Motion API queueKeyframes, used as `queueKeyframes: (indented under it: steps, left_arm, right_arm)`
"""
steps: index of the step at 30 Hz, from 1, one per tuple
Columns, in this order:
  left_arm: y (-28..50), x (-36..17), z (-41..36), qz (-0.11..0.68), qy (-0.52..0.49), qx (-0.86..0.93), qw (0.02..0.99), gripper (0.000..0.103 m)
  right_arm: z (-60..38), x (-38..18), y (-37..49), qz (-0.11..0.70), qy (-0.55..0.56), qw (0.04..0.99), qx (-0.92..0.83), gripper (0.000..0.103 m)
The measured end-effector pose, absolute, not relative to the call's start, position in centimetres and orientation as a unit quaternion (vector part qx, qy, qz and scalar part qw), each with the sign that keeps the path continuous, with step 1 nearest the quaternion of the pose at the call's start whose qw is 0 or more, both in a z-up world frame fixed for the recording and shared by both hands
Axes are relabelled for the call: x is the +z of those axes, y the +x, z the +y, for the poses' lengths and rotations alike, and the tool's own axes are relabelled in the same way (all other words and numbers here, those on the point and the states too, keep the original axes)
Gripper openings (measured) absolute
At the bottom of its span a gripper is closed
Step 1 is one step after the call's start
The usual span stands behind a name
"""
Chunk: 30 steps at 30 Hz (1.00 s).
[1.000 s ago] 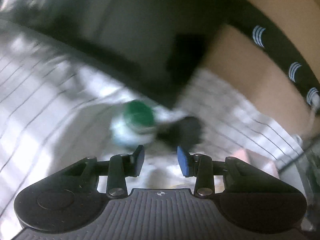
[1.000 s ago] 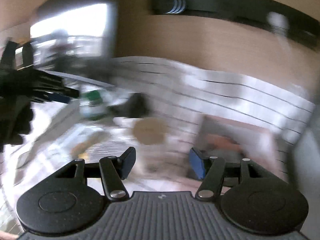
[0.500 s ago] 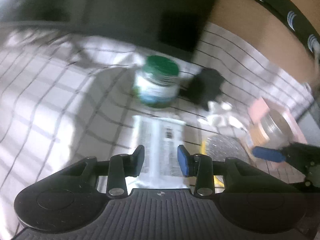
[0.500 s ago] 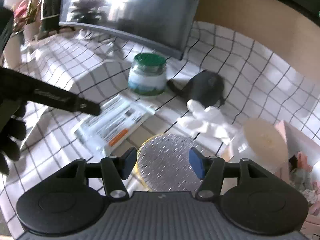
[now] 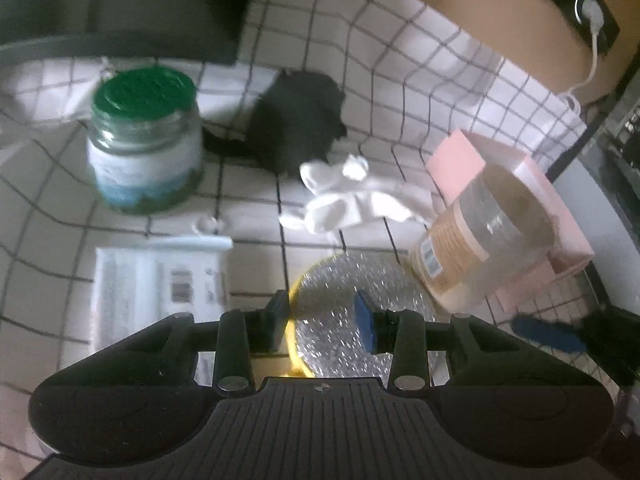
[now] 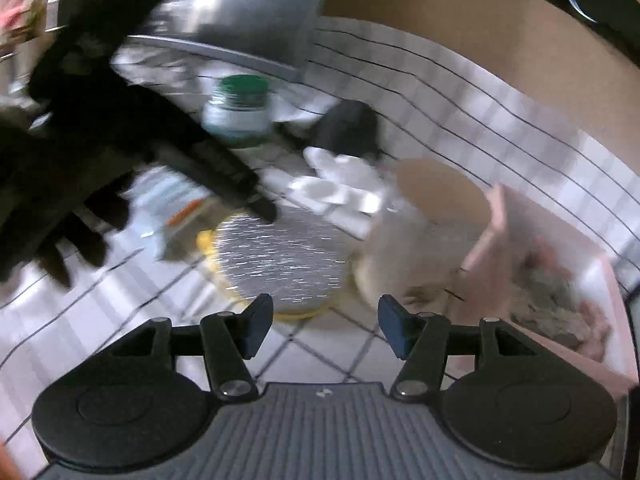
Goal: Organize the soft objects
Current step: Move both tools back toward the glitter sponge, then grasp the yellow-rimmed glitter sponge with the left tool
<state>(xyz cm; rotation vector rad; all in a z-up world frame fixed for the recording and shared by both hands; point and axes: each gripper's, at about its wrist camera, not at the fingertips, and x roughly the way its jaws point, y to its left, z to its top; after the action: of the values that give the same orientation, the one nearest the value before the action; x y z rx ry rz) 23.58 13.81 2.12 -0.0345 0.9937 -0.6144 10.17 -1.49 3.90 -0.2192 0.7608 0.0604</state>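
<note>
A white sock (image 5: 352,200) lies crumpled on the checked cloth, with a black soft bundle (image 5: 296,128) just behind it. Both also show in the right wrist view, the white sock (image 6: 340,184) and the black bundle (image 6: 348,124). A pink box (image 5: 516,208) stands at the right, holding soft pink and grey items (image 6: 556,300). My left gripper (image 5: 322,320) is open and empty above a silver disc (image 5: 356,312). My right gripper (image 6: 324,324) is open and empty near the disc (image 6: 280,256).
A green-lidded jar (image 5: 146,140) stands at the left. A clear jar with a tan lid (image 5: 484,232) leans against the pink box. A white printed packet (image 5: 160,280) lies left of the disc. A dark monitor (image 5: 120,0) stands behind. The left hand and gripper (image 6: 120,140) cross the right wrist view.
Both grippers have swung down over the table and closer to the silver disc. The left gripper has moved right, toward the disc and the white sock. Both stay open.
</note>
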Motion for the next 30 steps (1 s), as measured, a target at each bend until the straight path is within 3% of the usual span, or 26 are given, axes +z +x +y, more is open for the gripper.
queueKeyframes:
  steps: [3,4,16,25,30]
  left_arm:
    - [23.7,1.8,13.4,0.476,-0.011,-0.286,0.831,0.041]
    - [23.7,1.8,13.4,0.478,-0.015,-0.286,0.83,0.041]
    - [24.7,1.1,15.2,0.499,-0.087,-0.298,0.809,0.042]
    - [24.8,0.5,18.7,0.56,-0.161,-0.349,0.734,0.04]
    - [23.7,1.4,19.8,0.549,-0.172,-0.405,0.71,0.04]
  right_arm:
    - [-1.6,2.6,11.6,0.387,-0.086,0.918,0.009,0.037]
    - [-1.5,2.3,11.9,0.39,-0.083,0.917,0.005,0.036]
    - [-1.2,1.8,12.2,0.384,-0.073,0.92,0.028,0.033]
    - [-1.7,1.5,10.5,0.377,-0.066,0.923,0.034,0.033]
    - [-2.2,1.6,9.8,0.376,-0.068,0.924,0.028,0.033]
